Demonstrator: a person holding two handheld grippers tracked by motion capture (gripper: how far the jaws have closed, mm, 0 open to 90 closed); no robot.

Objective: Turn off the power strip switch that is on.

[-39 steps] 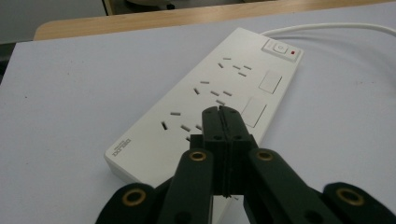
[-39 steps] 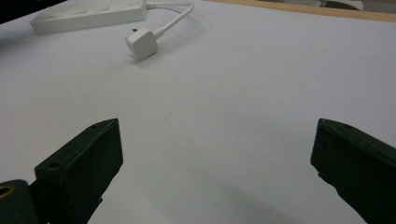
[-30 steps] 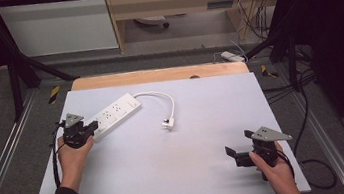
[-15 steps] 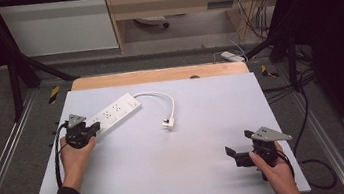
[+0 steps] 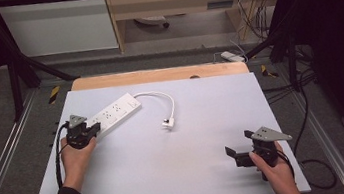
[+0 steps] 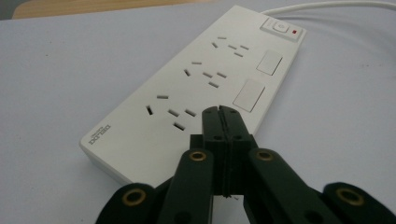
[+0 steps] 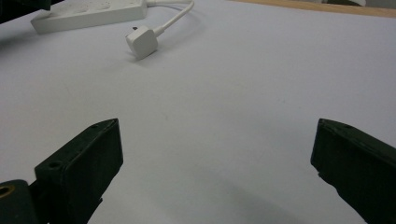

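Note:
A white power strip [image 5: 114,113] lies at an angle on the grey table top, at the left rear. Its white cable [image 5: 164,99] curls right and ends in a white plug [image 5: 168,123] lying loose on the surface. My left gripper [image 5: 94,129] is shut with nothing between its jaws, its tip hovering over the near end of the power strip [image 6: 196,88]. At the front right, my right gripper [image 5: 231,155] stands wide open over bare table, pointing left. In the right gripper view the plug [image 7: 141,41] lies far ahead.
The grey table top [image 5: 203,123] has a wooden strip [image 5: 157,75] along its far edge. Metal rails run down both sides. Cables [image 5: 308,109] trail on the floor to the right, and a white cabinet [image 5: 57,24] stands beyond the table.
My left gripper has edged forward and right, closer onto the near end of the power strip. The right gripper has stayed put.

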